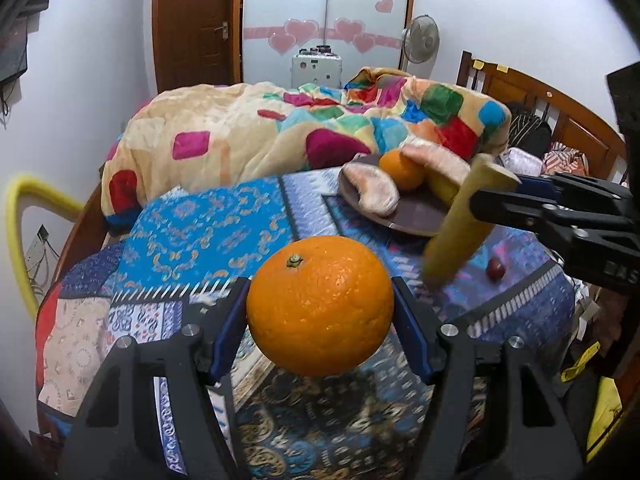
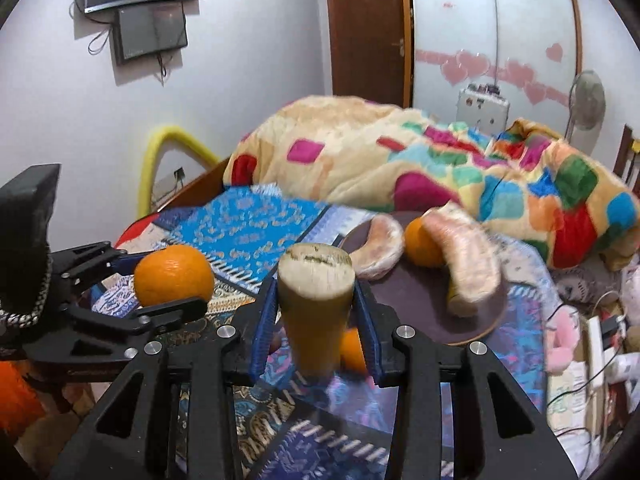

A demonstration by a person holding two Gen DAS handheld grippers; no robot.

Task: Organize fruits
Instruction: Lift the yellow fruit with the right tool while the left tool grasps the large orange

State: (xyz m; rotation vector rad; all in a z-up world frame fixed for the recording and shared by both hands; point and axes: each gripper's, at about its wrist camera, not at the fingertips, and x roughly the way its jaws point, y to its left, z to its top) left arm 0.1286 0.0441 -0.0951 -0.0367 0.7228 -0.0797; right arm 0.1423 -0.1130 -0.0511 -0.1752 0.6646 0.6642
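Note:
My left gripper [image 1: 320, 312] is shut on a large orange [image 1: 320, 306] and holds it above the patterned cloth; it also shows in the right wrist view [image 2: 174, 276]. My right gripper [image 2: 316, 312] is shut on a yellow cut stalk, like sugarcane [image 2: 316, 304], held upright; it shows tilted in the left wrist view [image 1: 464, 220]. A dark round plate [image 2: 412, 300] ahead holds an orange [image 2: 422, 246] and two pale peeled fruit pieces [image 2: 380, 252]. Another orange [image 2: 352, 350] lies on the cloth behind the stalk. A small red fruit [image 1: 496, 269] lies on the cloth.
The patterned blue cloth [image 1: 216, 224] covers the bed end. A bunched colourful blanket [image 1: 280, 128] lies behind the plate. A wooden headboard [image 1: 560, 112] is at right, a door [image 1: 192, 20] and fan [image 1: 420, 40] behind. Cables and clutter [image 2: 592, 344] lie to the right.

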